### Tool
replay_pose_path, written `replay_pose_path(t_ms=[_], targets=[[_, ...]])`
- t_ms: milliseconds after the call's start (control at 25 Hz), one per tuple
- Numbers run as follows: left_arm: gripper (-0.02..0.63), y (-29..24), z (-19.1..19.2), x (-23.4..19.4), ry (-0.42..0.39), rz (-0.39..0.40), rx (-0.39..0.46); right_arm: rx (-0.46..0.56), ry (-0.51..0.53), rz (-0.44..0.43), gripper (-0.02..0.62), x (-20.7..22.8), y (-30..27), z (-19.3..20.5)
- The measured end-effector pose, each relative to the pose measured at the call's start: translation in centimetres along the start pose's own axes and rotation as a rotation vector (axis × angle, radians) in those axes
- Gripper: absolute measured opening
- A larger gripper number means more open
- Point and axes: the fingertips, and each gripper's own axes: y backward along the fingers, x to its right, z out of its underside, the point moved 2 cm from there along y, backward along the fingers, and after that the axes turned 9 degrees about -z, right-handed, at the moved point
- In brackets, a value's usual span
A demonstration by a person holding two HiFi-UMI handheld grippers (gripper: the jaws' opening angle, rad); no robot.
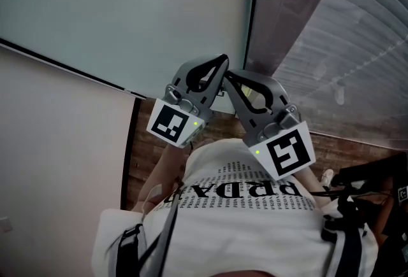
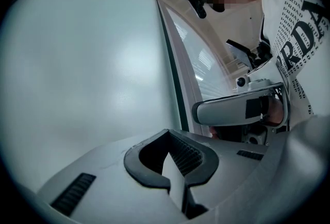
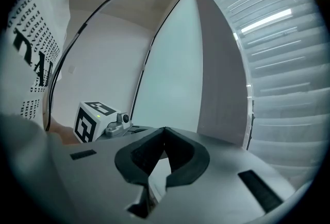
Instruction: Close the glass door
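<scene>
Before the glass door (image 1: 127, 8) and slatted blind (image 1: 357, 46), over wood floor (image 1: 145, 161), left tongs (image 1: 221, 60) and right tongs (image 1: 229, 76) are closed, empty.

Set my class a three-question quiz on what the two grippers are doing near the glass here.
1. True or false: the left gripper is clamped on the frosted glass panel.
2. In the head view, what lies to the right of the grey upright post? A slatted blinds; B a shelf; C a sink.
3. Fill in: the right gripper has its jaws ___.
Key: 1 false; 2 A; 3 shut, with nothing between them.
</scene>
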Motion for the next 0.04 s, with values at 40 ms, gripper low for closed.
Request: replay_pose_path(t_ms=[40], targets=[[0.001,0.26,0.55,0.72,0.0,-0.004,0.003,0.001,0.005,-0.005,-0.002,-0.43,0.57,0.66]])
